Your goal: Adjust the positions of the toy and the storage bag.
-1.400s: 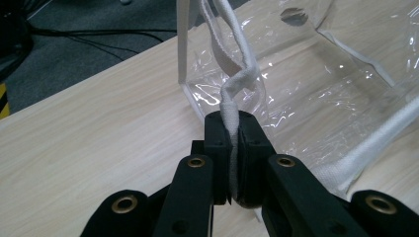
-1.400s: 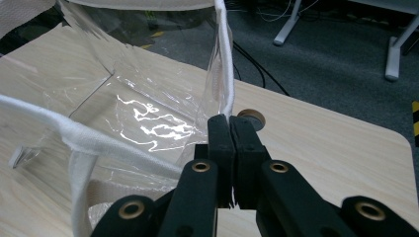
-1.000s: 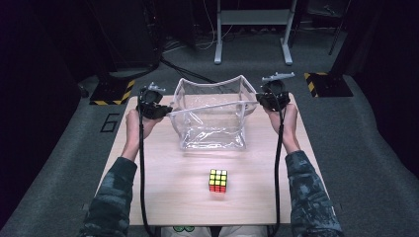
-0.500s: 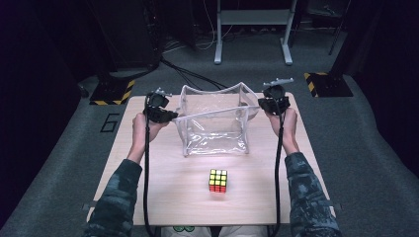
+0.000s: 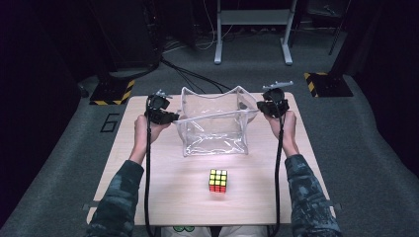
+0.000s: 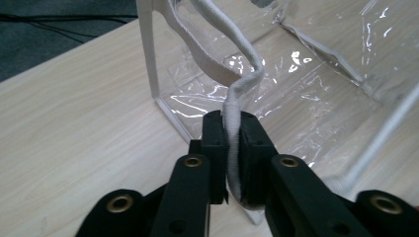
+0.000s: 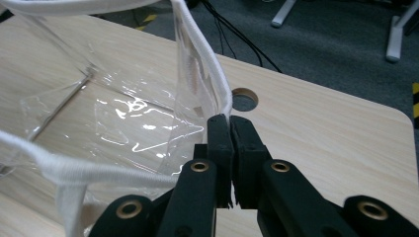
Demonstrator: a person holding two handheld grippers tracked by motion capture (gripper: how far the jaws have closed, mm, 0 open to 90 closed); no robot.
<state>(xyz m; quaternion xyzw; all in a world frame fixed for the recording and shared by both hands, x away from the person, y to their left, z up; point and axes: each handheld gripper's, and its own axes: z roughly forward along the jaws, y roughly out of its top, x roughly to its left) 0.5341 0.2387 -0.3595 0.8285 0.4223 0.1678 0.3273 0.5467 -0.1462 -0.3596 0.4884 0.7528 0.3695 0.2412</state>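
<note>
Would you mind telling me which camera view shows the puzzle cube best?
The high view: the puzzle cube sits in plain sight on the table, nearer the person than the clear bag. Both gripper views look at the bag's white trim instead.

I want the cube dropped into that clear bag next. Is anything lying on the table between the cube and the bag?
Nothing visible does. The cube sits alone on the table, with bare wood between it and the clear bag. The left gripper and the right gripper are each shut on the bag's white trim, holding its mouth spread open.
</note>
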